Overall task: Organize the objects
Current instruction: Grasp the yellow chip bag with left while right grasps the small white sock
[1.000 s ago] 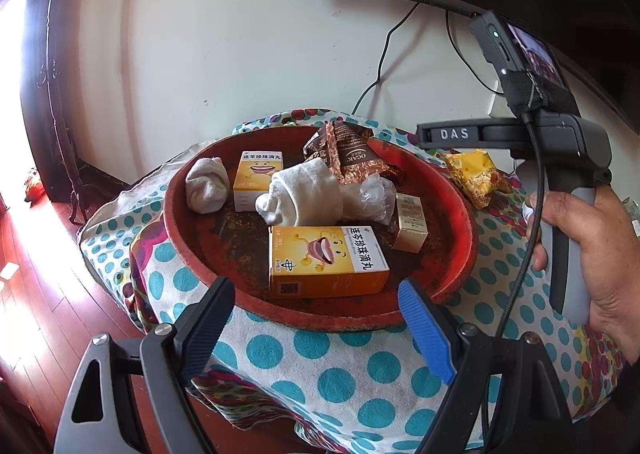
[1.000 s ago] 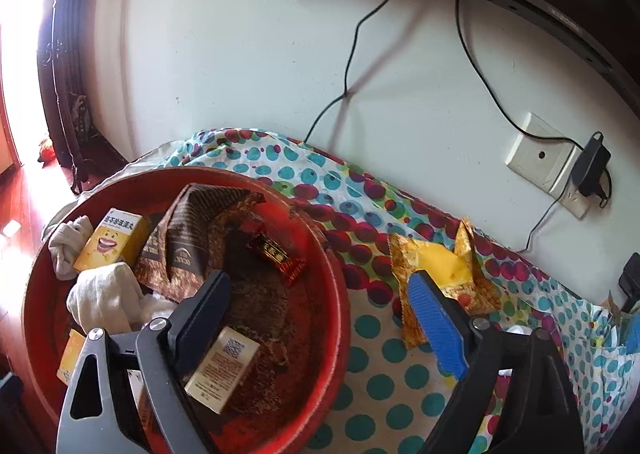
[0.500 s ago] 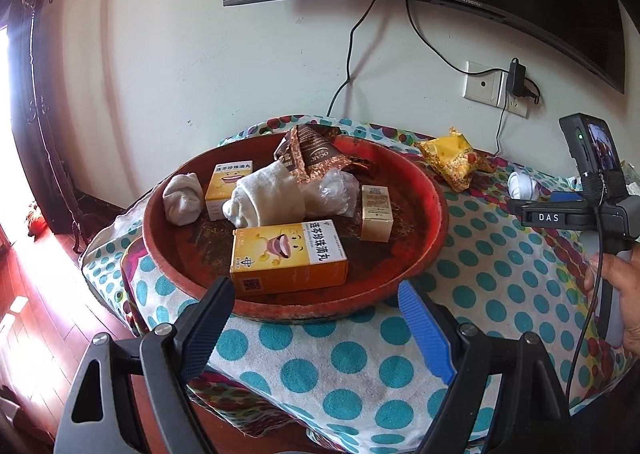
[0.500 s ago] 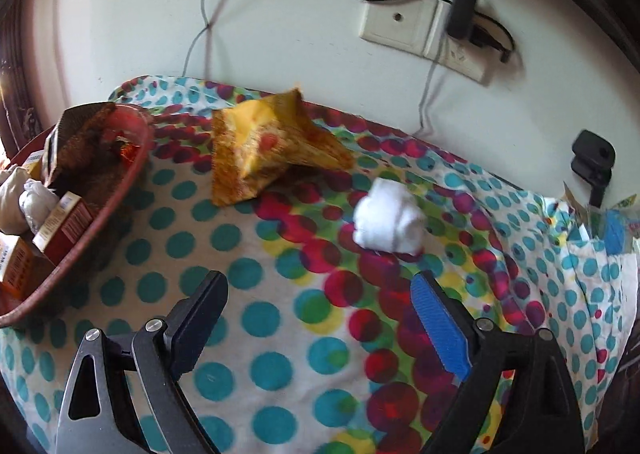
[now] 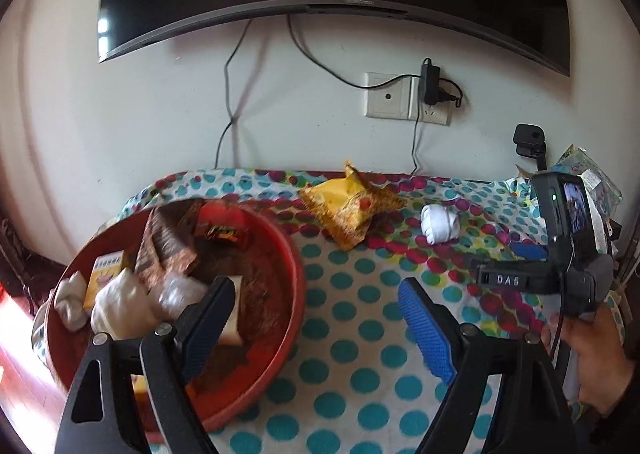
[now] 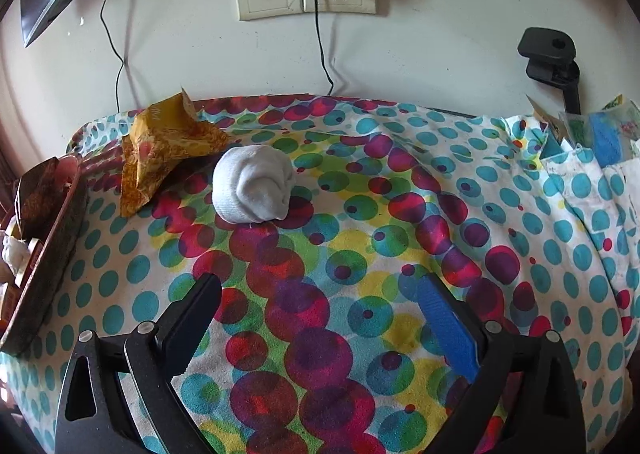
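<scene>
Rolled white sock lies on the dotted cloth, outside the red tray, with the yellow snack bag just beside it at about 10 o'clock. The tray already carries other socks, small boxes and a brown wrapper, so I judge that the sock and the bag are what remain to be collected.

The right gripper hovers over the cloth with its jaws wide apart and nothing between them; the sock is ahead of it at about 11 o'clock, near but not touching. To do this step well, I think the gripper should first turn a little toward 11 o'clock so that the sock sits centred between the two fingers, then go forward low and close around the thick middle of the roll. The sock is soft, so a shallow pinch may take only the outer layer and unroll it. The bag's corner is close, and a pad could catch it.

The left gripper is also wide open and empty, and it hangs over the tray's rim at the 3 o'clock side.

The left view is blurred, so the printing on the boxes cannot be read. The tray is cut off at the 9 o'clock edge of the right view. What stands in the pile at 3 o'clock I cannot tell.
</scene>
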A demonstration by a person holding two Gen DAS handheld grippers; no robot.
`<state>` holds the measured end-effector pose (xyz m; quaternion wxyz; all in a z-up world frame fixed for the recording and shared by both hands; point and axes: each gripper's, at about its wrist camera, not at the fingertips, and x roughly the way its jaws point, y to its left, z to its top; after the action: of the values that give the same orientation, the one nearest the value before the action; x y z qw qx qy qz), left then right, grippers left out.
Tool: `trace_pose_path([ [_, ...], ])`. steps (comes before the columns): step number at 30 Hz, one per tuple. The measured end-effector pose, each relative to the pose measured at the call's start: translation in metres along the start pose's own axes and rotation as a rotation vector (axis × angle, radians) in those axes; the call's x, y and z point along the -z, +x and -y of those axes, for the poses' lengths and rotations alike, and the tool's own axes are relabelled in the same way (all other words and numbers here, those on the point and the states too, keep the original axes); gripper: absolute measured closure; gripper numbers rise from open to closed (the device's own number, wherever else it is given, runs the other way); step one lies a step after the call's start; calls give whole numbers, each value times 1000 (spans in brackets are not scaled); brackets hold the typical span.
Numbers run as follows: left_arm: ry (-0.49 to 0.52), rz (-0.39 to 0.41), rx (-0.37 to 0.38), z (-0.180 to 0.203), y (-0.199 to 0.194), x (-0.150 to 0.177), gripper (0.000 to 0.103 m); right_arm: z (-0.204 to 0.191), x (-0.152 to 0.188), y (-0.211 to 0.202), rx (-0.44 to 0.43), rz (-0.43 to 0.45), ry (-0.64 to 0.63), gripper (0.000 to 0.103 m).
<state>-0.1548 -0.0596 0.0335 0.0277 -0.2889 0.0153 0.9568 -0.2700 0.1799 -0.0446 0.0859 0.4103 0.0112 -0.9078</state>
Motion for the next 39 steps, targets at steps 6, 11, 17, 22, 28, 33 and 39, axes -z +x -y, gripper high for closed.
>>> trace_pose_path([
  [6, 204, -7, 46, 28, 59, -48, 15, 12, 1, 3, 2, -15, 67, 5],
  [11, 385, -101, 35, 43, 114, -74, 11, 19, 1, 8, -4, -44, 99, 5],
  [17, 494, -200, 4, 51, 173, -81, 11, 17, 1, 11, -11, -61, 91, 2],
  [22, 608, -270, 20, 66, 203, -74, 11, 18, 1, 10, -25, -58, 98, 1],
  [28, 729, -348, 29, 77, 229, -69, 11, 19, 2, 9, -36, -54, 105, 1],
  [33, 749, -408, 57, 76, 248, -69, 11, 19, 3, 9, -43, -51, 112, 1],
  [39, 677, -440, 67, 67, 271, -71, 7, 20, 4, 10, -40, -52, 110, 0],
])
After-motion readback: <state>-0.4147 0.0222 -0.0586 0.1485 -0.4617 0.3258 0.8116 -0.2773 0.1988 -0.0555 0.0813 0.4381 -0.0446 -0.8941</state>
